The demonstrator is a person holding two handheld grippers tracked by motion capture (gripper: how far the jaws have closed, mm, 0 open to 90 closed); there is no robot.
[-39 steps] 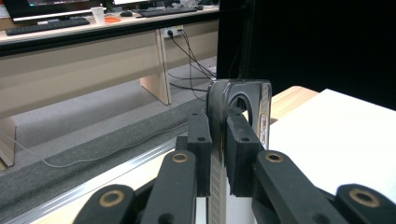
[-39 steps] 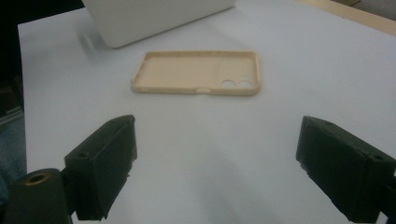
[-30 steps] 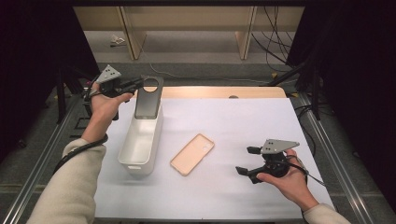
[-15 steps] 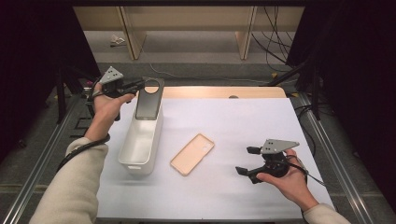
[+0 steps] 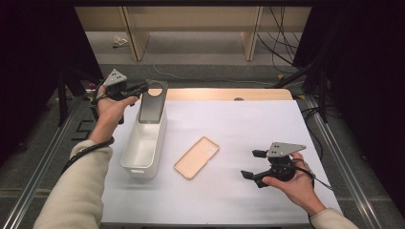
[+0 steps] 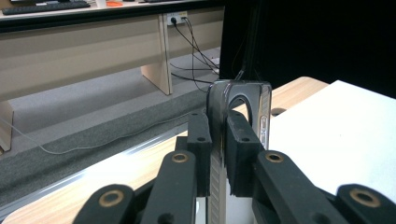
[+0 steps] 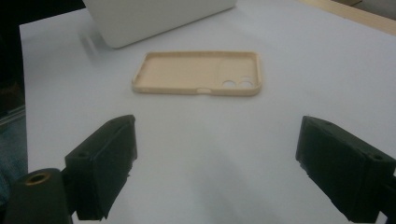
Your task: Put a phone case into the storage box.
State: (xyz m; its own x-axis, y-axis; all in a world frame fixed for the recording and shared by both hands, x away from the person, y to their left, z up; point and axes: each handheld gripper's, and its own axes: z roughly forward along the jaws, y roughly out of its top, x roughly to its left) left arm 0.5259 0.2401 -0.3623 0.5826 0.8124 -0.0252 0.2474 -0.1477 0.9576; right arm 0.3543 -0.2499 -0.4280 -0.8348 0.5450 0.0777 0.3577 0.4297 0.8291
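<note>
A dark phone case [image 5: 153,108] with a round camera cutout hangs upright over the far end of a white bin [image 5: 130,160], its lower end inside the bin's rim. My left gripper [image 5: 145,88] is shut on the case's top edge. The left gripper view looks along the pads, which pinch the dark case [image 6: 239,99] edge-on. A tan phone case [image 5: 197,157] lies hollow side up on the white sheet, right of the bin. My right gripper [image 5: 253,165] rests at the front right with its jaws wide open and empty, pointing at the tan case [image 7: 198,72].
The white sheet [image 5: 267,124] covers most of the wooden table [image 5: 224,94]. Metal rails [image 5: 334,143] run along both table sides. Behind the table are wooden bench legs [image 5: 250,33] and floor cables [image 5: 282,47]. The bin's corner [image 7: 159,16] lies beyond the tan case.
The left gripper has sunk a little with the dark case, bringing it lower into the bin's far end. The right gripper has stayed put.
</note>
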